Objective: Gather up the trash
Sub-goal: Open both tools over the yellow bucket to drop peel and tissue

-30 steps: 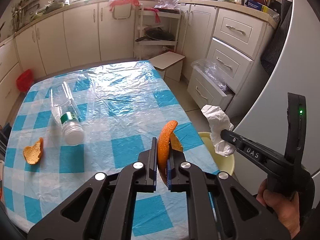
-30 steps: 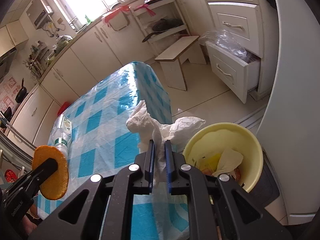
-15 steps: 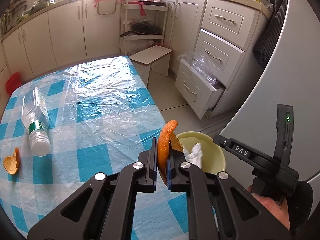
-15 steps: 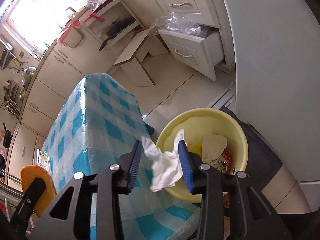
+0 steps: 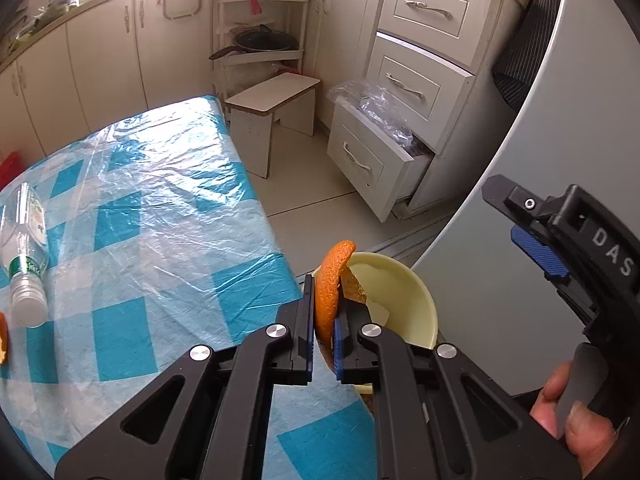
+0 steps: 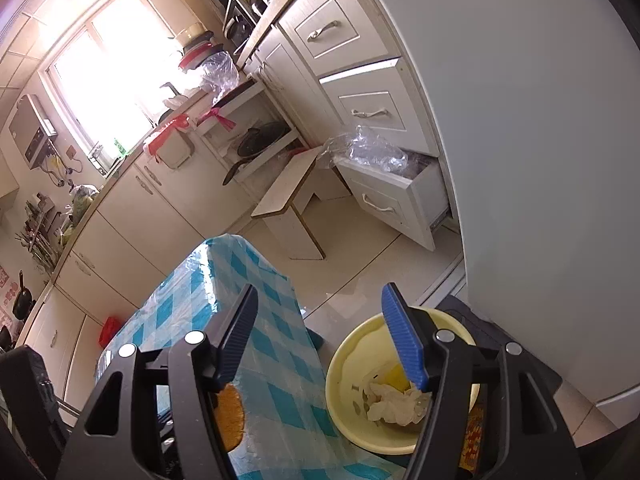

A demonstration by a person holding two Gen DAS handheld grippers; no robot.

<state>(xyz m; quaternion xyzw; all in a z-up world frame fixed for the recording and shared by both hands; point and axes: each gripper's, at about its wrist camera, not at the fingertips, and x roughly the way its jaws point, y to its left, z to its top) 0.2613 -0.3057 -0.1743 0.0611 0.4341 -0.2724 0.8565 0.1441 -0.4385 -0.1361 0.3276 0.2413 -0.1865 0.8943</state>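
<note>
The left gripper (image 5: 325, 322) pinches an orange peel (image 5: 330, 280) over the yellow bin (image 5: 416, 300) beside the table's edge for dropping, while the right gripper (image 6: 320, 336) is opening, empty.

Left tool (image 5: 325, 322) clamped (right tool (image 6: 320, 336) opening, empty)

peel scrap (image 5: 3, 338): cut by left edge | yellow bin (image 5: 416, 304): near side behind left hand-held gripper (image 5: 323, 344) | bin contents: unclear
</note>
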